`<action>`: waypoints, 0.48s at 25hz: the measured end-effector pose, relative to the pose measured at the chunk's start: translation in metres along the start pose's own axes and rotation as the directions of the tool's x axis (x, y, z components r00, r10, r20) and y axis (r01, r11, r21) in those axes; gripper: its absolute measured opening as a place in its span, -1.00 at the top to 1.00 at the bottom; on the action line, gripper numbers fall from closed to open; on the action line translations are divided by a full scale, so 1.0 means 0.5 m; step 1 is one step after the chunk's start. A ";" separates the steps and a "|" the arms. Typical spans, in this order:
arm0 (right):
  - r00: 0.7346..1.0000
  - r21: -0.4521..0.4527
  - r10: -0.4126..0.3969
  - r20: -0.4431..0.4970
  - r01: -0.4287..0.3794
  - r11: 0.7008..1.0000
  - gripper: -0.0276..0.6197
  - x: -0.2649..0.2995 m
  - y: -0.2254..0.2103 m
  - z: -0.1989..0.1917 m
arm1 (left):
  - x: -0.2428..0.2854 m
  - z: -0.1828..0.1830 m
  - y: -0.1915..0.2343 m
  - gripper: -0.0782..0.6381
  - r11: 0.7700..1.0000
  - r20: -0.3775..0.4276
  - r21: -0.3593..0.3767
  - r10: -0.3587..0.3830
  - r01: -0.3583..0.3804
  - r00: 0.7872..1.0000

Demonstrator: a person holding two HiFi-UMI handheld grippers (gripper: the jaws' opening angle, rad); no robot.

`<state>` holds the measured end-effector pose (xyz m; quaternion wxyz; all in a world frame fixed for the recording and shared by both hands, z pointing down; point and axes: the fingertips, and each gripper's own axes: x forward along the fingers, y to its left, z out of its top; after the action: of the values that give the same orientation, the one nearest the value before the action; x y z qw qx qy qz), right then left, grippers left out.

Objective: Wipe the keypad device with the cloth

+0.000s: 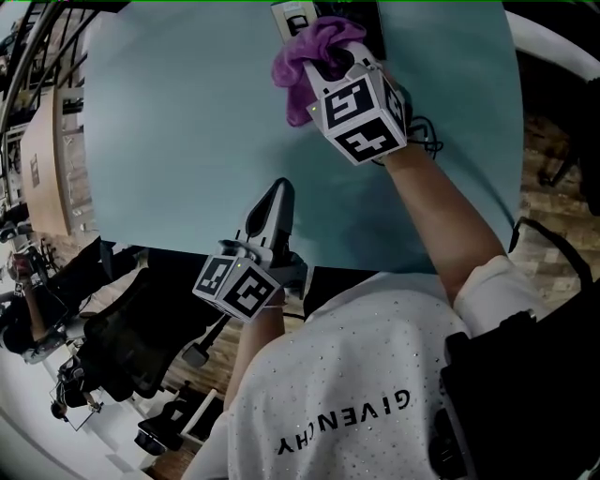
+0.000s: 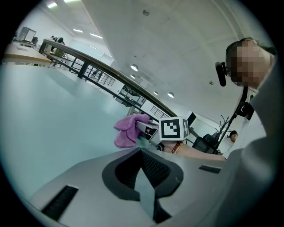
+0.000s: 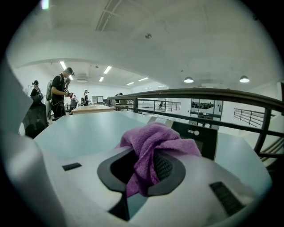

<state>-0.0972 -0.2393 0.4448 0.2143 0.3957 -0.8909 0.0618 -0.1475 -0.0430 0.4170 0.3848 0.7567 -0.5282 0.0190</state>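
Note:
A purple cloth (image 1: 307, 54) is bunched in my right gripper (image 1: 330, 64), which is shut on it at the far side of the teal table (image 1: 178, 122). In the right gripper view the cloth (image 3: 150, 148) spills over the jaws, and just beyond it lies the keypad device (image 3: 197, 138), dark with a pale end. The head view shows only part of the keypad device (image 1: 294, 16), at the top edge. My left gripper (image 1: 277, 193) hovers near the table's front edge, shut and holding nothing, well apart from the device. From the left gripper view the cloth (image 2: 128, 131) and right gripper (image 2: 148, 128) show ahead.
The table's near edge runs just behind my left gripper. Dark office chairs (image 1: 122, 342) stand on the floor at lower left. A railing (image 3: 199, 94) runs behind the table, and people (image 3: 58, 95) stand by a far desk.

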 end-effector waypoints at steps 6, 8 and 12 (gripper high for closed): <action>1.000 0.100 -0.029 -0.002 0.029 0.995 0.73 -0.036 -0.042 -0.027 | 0.009 -0.007 -0.018 0.78 1.000 -0.014 0.004 -0.025 0.025 1.000; 0.998 0.130 -0.058 0.002 0.058 0.990 0.73 -0.051 -0.064 -0.034 | 0.013 -0.007 -0.024 0.78 0.999 -0.021 0.006 -0.035 0.036 0.999; 0.993 0.207 -0.119 0.019 0.113 0.972 0.73 -0.082 -0.111 -0.046 | 0.021 -0.004 -0.038 0.78 0.999 -0.032 0.016 -0.051 0.052 0.998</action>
<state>-0.0248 -0.2427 0.4444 0.1616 0.4681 -0.8582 0.1347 -0.1266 -0.0474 0.4124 0.3869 0.7730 -0.5021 0.0254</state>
